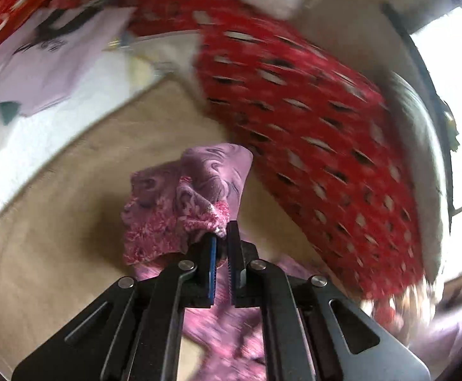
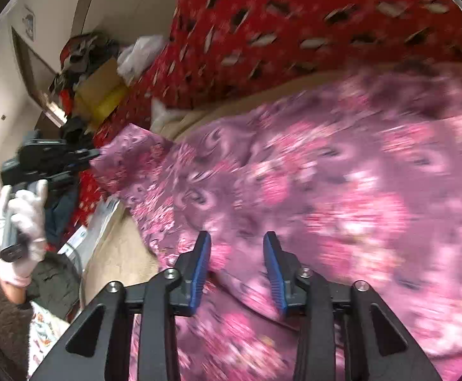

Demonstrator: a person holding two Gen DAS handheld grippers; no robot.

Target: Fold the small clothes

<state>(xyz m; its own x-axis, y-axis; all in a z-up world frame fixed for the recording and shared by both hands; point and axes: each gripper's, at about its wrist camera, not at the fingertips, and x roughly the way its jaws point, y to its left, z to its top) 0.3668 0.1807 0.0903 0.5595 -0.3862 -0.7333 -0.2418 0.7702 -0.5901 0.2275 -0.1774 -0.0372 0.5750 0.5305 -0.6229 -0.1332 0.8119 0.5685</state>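
- The left claw [image 1: 221, 238] is pinched tight on a bunched edge of the pink floral garment [image 1: 193, 197], which rises in a crumpled peak just past its tips.
- The right claw [image 2: 237, 247] stands partly open with nothing gripped; the same garment [image 2: 326, 190] lies spread under and ahead of its blue pads [image 2: 200, 266].
- In the right wrist view the left claw [image 2: 84, 155] holds the garment's far corner, lifted off the beige bed surface [image 2: 119, 254].
- A white-gloved hand [image 2: 24, 216] grips that tool's handle, the claw pointing towards the cloth.
- A red patterned blanket [image 1: 310, 120] lies beyond the garment.
- Both views are motion-blurred; clutter near the wall [image 2: 84, 63] is hard to make out.
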